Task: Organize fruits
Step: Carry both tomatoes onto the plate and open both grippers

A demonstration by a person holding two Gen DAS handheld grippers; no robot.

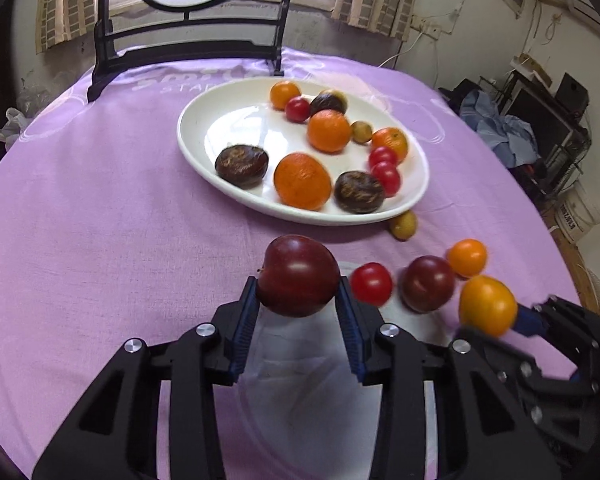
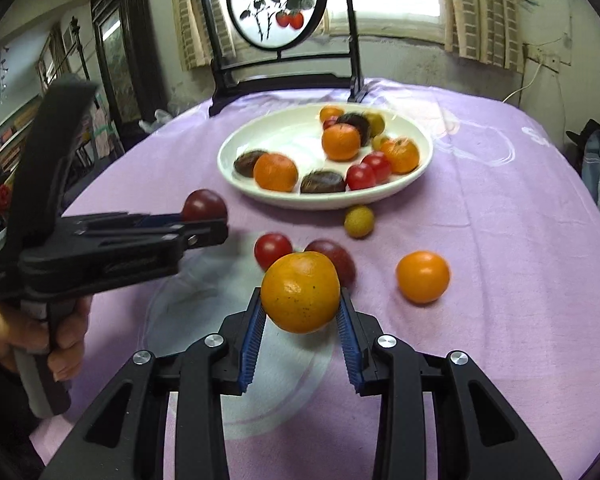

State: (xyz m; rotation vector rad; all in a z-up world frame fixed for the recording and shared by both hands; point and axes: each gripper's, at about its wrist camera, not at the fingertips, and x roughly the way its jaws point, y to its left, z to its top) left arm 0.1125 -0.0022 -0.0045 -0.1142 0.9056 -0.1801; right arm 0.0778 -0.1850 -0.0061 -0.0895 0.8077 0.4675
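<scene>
My left gripper (image 1: pixel 298 286) is shut on a dark red plum (image 1: pixel 298 276) and holds it above the purple cloth, in front of the white plate (image 1: pixel 204 120). It also shows in the right wrist view (image 2: pixel 204 220), plum (image 2: pixel 204 205) between its fingers. My right gripper (image 2: pixel 300 304) is shut on an orange (image 2: pixel 300 292); it shows in the left wrist view (image 1: pixel 492 316) with the orange (image 1: pixel 487 305). The plate (image 2: pixel 260 128) holds several oranges, cherry tomatoes and dark passion fruits.
Loose on the cloth near the plate: a cherry tomato (image 2: pixel 273 249), a second plum (image 2: pixel 336 258), an orange (image 2: pixel 422 277) and a small yellow-green fruit (image 2: pixel 359 221). A black-framed decorative screen (image 2: pixel 284 60) stands behind the plate.
</scene>
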